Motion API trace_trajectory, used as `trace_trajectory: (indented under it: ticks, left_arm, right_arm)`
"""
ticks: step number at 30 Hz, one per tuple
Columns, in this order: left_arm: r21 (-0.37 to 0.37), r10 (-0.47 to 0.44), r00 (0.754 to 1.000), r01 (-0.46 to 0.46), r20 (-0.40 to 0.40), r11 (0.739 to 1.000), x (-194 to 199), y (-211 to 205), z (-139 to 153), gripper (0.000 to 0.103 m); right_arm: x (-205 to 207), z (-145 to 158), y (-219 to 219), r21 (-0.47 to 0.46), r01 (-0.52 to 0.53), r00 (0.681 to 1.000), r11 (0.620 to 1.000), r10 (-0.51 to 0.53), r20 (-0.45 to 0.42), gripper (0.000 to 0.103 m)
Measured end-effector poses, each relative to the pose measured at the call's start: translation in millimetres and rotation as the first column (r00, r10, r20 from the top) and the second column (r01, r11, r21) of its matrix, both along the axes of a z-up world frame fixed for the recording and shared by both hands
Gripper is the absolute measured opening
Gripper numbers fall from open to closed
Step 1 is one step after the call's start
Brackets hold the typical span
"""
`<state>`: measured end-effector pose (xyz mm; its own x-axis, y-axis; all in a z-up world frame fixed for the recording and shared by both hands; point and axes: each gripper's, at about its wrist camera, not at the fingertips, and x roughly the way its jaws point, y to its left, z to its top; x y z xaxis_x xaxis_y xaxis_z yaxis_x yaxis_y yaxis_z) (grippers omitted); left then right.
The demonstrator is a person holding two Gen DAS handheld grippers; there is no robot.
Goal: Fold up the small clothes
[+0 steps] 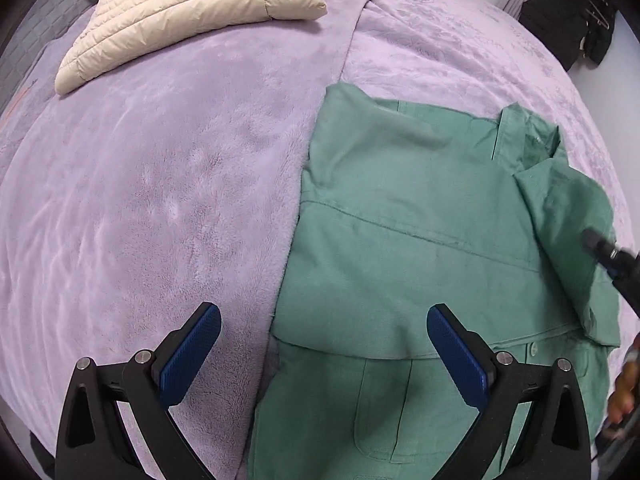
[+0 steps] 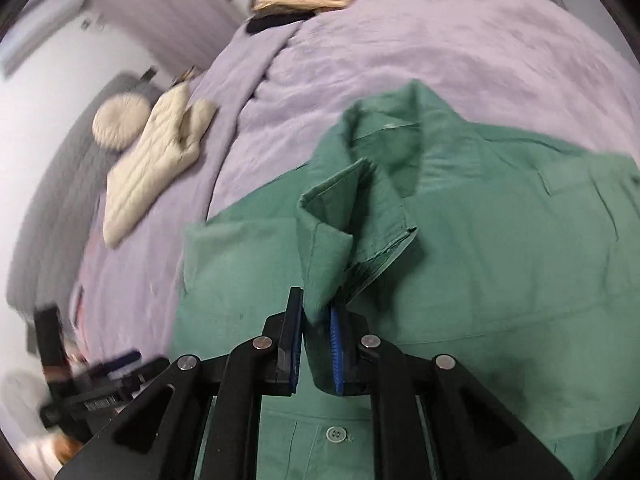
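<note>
Green cotton, a shirt (image 1: 420, 240), lies partly folded on the lilac fleece blanket (image 1: 160, 200), filling the left wrist view from 3 to 6 o'clock. The left gripper (image 1: 324, 320) stands wide apart above its hem edge, gripping nothing. The right gripper (image 2: 316, 312) is almost closed, nipping a fold of the shirt between narrow jaws at 6 o'clock. A cream puffer jacket (image 1: 192, 12) lies at 11 o'clock.

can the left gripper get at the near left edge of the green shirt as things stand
Probably yes. The left gripper hangs open right above the green shirt, its left edge lying between the fingers, with nothing over it. The right gripper pinches a fold farther right.
</note>
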<state>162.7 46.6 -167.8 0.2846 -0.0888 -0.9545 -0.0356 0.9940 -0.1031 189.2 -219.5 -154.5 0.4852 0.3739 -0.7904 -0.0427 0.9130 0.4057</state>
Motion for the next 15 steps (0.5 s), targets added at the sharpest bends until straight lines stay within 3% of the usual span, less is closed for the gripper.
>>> trace_trajectory:
  ticks: [4,6,7,8,10,13,15]
  left_arm:
    - [-0.037,0.026,1.000,-0.027,-0.007,0.999,4.5,10.2,-0.9,0.103]
    - [-0.049,0.029,1.000,-0.029,-0.013,0.998,7.1,10.0,-3.4,0.103]
    - [-0.061,0.022,1.000,-0.023,-0.017,0.998,8.3,7.9,-4.9,0.103]
    - [-0.074,0.010,1.000,-0.012,-0.022,0.997,9.6,4.6,-6.3,0.103]
    - [-0.104,-0.021,0.999,0.016,-0.038,0.994,12.3,-5.1,-9.8,0.103]
    - [-0.167,-0.082,0.994,0.068,-0.073,0.984,15.7,-28.2,-17.6,0.103]
    - [-0.206,-0.130,0.987,0.108,-0.094,0.973,17.7,-47.6,-24.3,0.103]
  right_arm:
    - [-26.0,-18.4,61.3,-0.224,-0.209,0.978,0.952,0.206,-0.036,0.016]
    - [-34.5,-34.7,80.1,-0.276,-0.268,0.963,0.923,0.250,-0.099,0.022]
    - [-40.0,-38.4,85.4,-0.295,-0.280,0.960,0.913,0.258,-0.113,0.031]
    - [-49.4,-38.8,85.6,-0.293,-0.290,0.957,0.911,0.269,-0.113,0.048]
    - [-62.3,-32.0,82.7,-0.256,-0.288,0.957,0.923,0.268,-0.110,0.060]
    - [-76.4,-23.0,52.9,-0.175,-0.198,0.976,0.964,0.178,-0.122,0.060]
    - [-83.3,-24.2,15.1,-0.105,-0.068,0.987,0.992,0.051,-0.154,0.060]
